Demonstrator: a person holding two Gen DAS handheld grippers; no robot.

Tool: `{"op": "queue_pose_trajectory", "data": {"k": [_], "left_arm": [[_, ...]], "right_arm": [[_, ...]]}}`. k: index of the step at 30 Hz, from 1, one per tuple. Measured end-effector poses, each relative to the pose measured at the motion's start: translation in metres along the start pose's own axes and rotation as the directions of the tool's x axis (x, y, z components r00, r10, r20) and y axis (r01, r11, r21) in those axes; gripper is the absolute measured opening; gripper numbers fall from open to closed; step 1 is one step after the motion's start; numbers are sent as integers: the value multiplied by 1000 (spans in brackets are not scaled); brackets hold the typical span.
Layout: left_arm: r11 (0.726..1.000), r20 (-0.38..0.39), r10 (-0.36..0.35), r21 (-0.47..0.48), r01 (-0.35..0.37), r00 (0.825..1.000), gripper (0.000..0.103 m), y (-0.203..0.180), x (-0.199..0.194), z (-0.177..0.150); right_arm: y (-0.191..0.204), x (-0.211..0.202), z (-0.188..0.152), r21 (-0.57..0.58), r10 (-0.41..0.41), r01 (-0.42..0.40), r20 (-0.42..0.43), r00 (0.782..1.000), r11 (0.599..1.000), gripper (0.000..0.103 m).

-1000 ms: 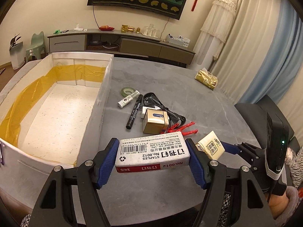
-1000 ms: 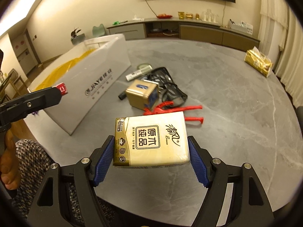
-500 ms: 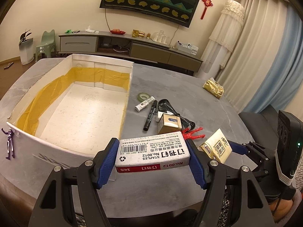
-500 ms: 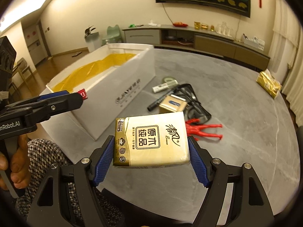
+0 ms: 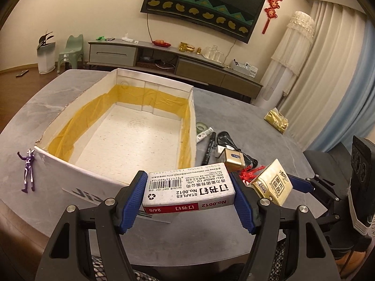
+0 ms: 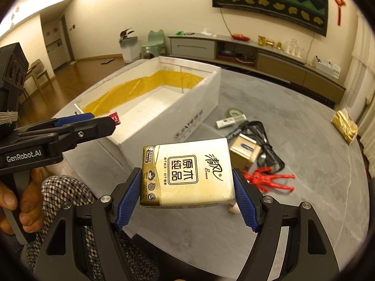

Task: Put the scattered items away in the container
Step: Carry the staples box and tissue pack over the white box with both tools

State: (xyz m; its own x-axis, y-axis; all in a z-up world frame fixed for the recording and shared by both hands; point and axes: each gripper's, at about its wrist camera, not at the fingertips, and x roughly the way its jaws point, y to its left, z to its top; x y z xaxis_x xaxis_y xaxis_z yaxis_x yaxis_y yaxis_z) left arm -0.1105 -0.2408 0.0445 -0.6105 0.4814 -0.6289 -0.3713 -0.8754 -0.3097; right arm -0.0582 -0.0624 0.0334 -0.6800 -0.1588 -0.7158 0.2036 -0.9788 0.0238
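Both loads ride high, clear of the white box [image 5: 70, 164] wall — left gripper [image 5: 188, 196] clamped on the staples box [image 5: 187, 187], right gripper [image 6: 187, 194] pinching the tissue pack [image 6: 187, 171] — poised for dropping in.

My right hand-held gripper [image 6: 187, 187] clamps a gold tissue pack [image 6: 186, 175] between its blue pads, above the grey tabletop [image 6: 304, 140]. To my left, my left hand-held gripper [image 6: 103, 123] grips a box with a red end [image 6: 115, 119] at the near corner of the white container [image 6: 187, 117]. A red figure [image 6: 267, 180], small gold box [image 6: 245, 151] and black cable [image 6: 267, 138] lie on the tabletop.
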Motion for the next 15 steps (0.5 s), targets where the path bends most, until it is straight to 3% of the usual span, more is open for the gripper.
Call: {"op": "queue_pose_trajectory", "data": {"k": [15], "left_arm": [[999,20,41,-28,-40,999,71,47,-5,26]], "right_arm": [[35,22,50,-67,45,-44,6,999,997,77]]}}
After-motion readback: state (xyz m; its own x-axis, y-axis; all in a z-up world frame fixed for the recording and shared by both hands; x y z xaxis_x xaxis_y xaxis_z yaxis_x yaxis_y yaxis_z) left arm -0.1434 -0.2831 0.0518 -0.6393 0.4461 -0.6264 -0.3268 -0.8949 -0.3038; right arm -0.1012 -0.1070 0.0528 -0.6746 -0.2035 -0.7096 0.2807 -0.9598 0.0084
